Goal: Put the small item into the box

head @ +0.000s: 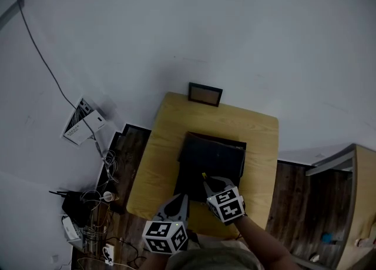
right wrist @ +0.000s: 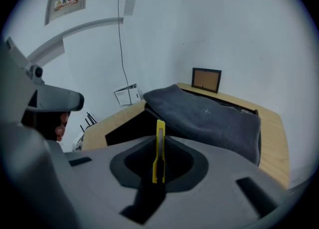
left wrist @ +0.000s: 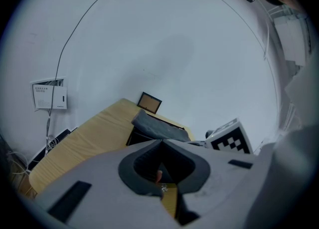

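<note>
Right tongs (right wrist: 159,140): clamped on yellow item (right wrist: 159,155). Left tongs (left wrist: 162,142): closed, empty. Risk: item may snag box (right wrist: 209,118) lid (only part-raised) and drop onto worktop (right wrist: 273,128).

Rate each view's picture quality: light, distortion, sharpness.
Head view: dim, bluish, table edges bowed by the wide lens. Left gripper view: fisheye, black corners, near fingers slightly soft. Right gripper view: same vignette; yellow item crisp.
</note>
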